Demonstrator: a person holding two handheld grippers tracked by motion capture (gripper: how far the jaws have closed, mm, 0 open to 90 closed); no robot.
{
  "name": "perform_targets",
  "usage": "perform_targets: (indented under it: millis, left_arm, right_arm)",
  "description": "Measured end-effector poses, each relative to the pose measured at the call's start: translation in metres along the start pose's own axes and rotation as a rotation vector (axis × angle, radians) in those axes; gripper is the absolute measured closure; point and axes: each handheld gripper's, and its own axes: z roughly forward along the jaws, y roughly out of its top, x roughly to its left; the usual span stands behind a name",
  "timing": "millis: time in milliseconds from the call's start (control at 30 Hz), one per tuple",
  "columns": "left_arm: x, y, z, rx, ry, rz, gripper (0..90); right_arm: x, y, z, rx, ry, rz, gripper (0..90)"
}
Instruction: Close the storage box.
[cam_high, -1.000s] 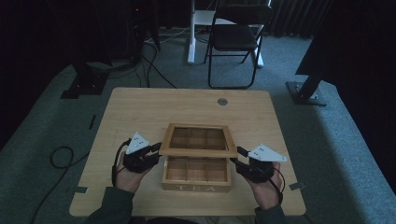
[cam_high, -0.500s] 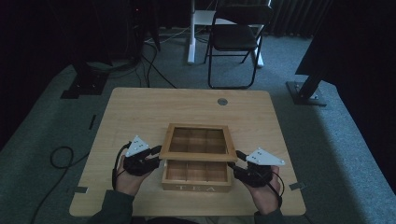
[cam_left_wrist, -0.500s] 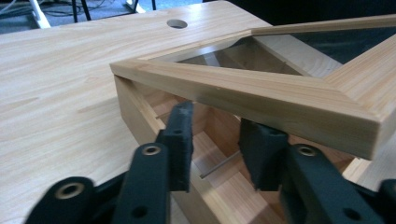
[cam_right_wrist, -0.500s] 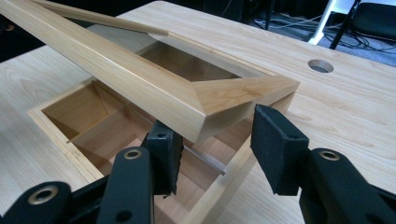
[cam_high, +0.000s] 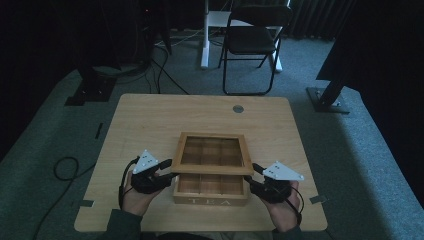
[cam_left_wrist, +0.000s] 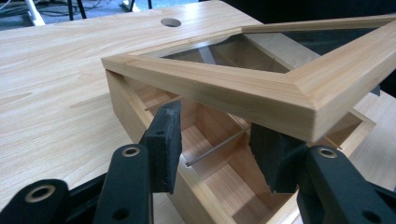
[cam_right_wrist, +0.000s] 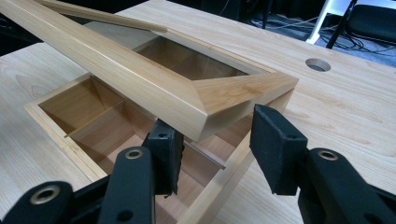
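Under lid (cam_left_wrist: 261, 88) corner: left gripper (cam_left_wrist: 217, 149) just opened, loose; right gripper (cam_right_wrist: 215, 144) seemingly unclenched, contact hidden.

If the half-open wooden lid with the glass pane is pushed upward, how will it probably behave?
The wooden-framed glass lid looks rigid, so it would likely lift in one piece rather than bend. Its back edge seems joined to the wooden tea box, so it would probably pivot, not slide. The pane looks breakable, and unsupported the lid may drop shut.
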Motion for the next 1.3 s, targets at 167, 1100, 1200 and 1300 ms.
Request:
perform_targets:
  millis: [167, 1100, 1200, 1300]
  left_arm:
    - [-0.001, -0.002, -0.002, 0.003, -0.008, -0.001, 53.2]
    - [-0.007, -0.019, -0.003, 0.028, -0.032, -0.014, 47.9]
    - [-0.008, -0.022, -0.003, 0.028, -0.037, -0.013, 47.6]
    - [-0.009, -0.024, -0.003, 0.027, -0.049, -0.007, 47.1]
  right_arm:
    - [0.001, -0.001, 0.000, 0.005, -0.006, -0.011, 54.2]
    - [0.004, -0.020, 0.003, 0.033, 0.020, 0.010, 53.1]
    - [0.004, -0.023, 0.004, 0.035, 0.023, 0.017, 53.1]
    - [0.005, -0.024, 0.004, 0.041, 0.025, 0.016, 53.1]
